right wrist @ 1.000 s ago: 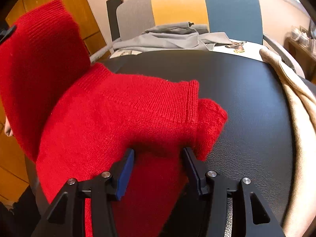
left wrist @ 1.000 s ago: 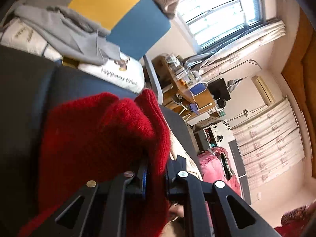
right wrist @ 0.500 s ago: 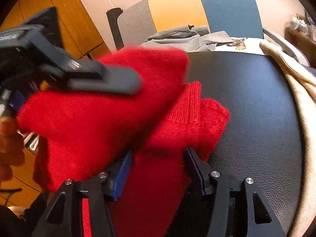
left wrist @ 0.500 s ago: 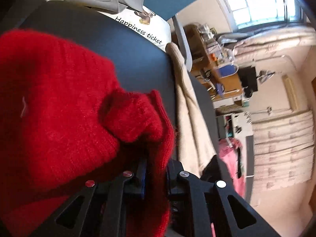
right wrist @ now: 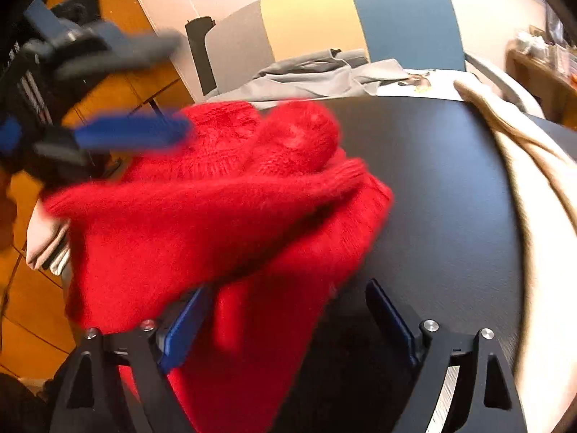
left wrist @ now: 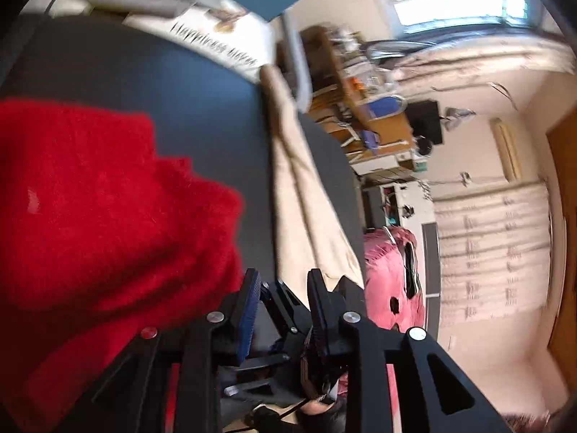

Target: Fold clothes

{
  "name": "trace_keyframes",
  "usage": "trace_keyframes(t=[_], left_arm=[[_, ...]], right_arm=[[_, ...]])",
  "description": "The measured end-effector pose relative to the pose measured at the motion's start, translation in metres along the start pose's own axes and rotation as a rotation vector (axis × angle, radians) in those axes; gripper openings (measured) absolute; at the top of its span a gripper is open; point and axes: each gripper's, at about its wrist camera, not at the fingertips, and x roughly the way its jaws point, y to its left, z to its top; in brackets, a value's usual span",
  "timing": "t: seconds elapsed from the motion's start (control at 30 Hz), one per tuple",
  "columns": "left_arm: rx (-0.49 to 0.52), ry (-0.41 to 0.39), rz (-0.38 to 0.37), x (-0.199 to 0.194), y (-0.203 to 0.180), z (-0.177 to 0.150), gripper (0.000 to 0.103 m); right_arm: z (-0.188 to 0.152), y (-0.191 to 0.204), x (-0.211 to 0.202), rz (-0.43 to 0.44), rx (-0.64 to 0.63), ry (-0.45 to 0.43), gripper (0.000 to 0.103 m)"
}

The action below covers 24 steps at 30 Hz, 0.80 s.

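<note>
A red knit sweater (right wrist: pixel 223 223) lies folded over itself on the black tabletop (right wrist: pixel 450 198). My right gripper (right wrist: pixel 288 310) is at its near edge with jaws wide and still opening. The sweater's lower part lies between the fingers, but the right pad stands clear of it. In the left wrist view the sweater (left wrist: pixel 108 216) is to the left of my left gripper (left wrist: pixel 283 288), whose jaws are opening with nothing between them. The right wrist view shows the left gripper (right wrist: pixel 176 86) blurred at the upper left, above the sweater's far edge.
A beige garment (right wrist: pixel 541 198) hangs over the table's right side. Grey clothes (right wrist: pixel 317 75) are piled at the back in front of a grey, yellow and blue chair back (right wrist: pixel 324 21). A wooden floor (right wrist: pixel 32 306) lies to the left, and a pink bundle (left wrist: pixel 389 270) lies beyond the table.
The left gripper carried the red fold across onto the sweater, then let it go and opened. The right jaws widened and released the cloth they were pinching.
</note>
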Motion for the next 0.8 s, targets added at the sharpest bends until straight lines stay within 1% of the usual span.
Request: trace_keyframes(t=[0.1, 0.17, 0.23, 0.3, 0.37, 0.43, 0.53, 0.57, 0.6, 0.63, 0.67, 0.7, 0.77, 0.8], left_arm=[[0.091, -0.079, 0.018, -0.044, 0.001, -0.009, 0.027], [0.128, -0.146, 0.051, -0.077, 0.015, -0.018, 0.028], [0.148, -0.195, 0.109, -0.101, 0.034, -0.030, 0.028], [0.150, -0.229, 0.182, -0.119, 0.060, -0.045, 0.028], [0.131, -0.239, 0.227, -0.132, 0.085, -0.060, 0.028], [0.119, -0.250, 0.242, -0.140, 0.106, -0.077, 0.028], [0.156, -0.256, 0.242, -0.142, 0.118, -0.095, 0.028], [0.173, -0.257, 0.243, -0.140, 0.119, -0.101, 0.028], [0.193, -0.256, 0.242, -0.138, 0.120, -0.107, 0.028], [0.211, -0.257, 0.235, -0.137, 0.121, -0.111, 0.028], [0.227, -0.258, 0.223, -0.136, 0.122, -0.115, 0.028], [0.247, -0.257, 0.214, -0.133, 0.121, -0.119, 0.029], [0.288, -0.249, 0.202, -0.121, 0.116, -0.125, 0.030], [0.307, -0.228, 0.208, -0.112, 0.114, -0.126, 0.030]], right_arm=[[-0.013, 0.003, -0.031, -0.040, -0.019, 0.008, 0.088], [-0.016, 0.012, -0.054, -0.050, -0.041, 0.003, 0.088], [-0.014, 0.026, -0.074, -0.040, -0.077, -0.010, 0.088], [-0.004, 0.048, -0.086, 0.002, -0.130, -0.017, 0.088], [0.005, 0.078, -0.087, 0.053, -0.191, 0.005, 0.088], [0.013, 0.108, -0.081, 0.099, -0.247, 0.048, 0.088], [0.015, 0.135, -0.053, 0.118, -0.278, 0.165, 0.087], [0.016, 0.145, -0.044, 0.124, -0.288, 0.205, 0.077], [0.015, 0.151, -0.036, 0.121, -0.290, 0.239, 0.058], [0.011, 0.151, -0.031, 0.100, -0.271, 0.258, 0.048], [0.005, 0.146, -0.029, 0.085, -0.237, 0.264, 0.034], [-0.001, 0.141, -0.030, 0.073, -0.196, 0.264, 0.031], [-0.022, 0.124, -0.035, 0.061, -0.102, 0.256, 0.031], [-0.036, 0.115, -0.035, 0.040, -0.062, 0.267, 0.031]])
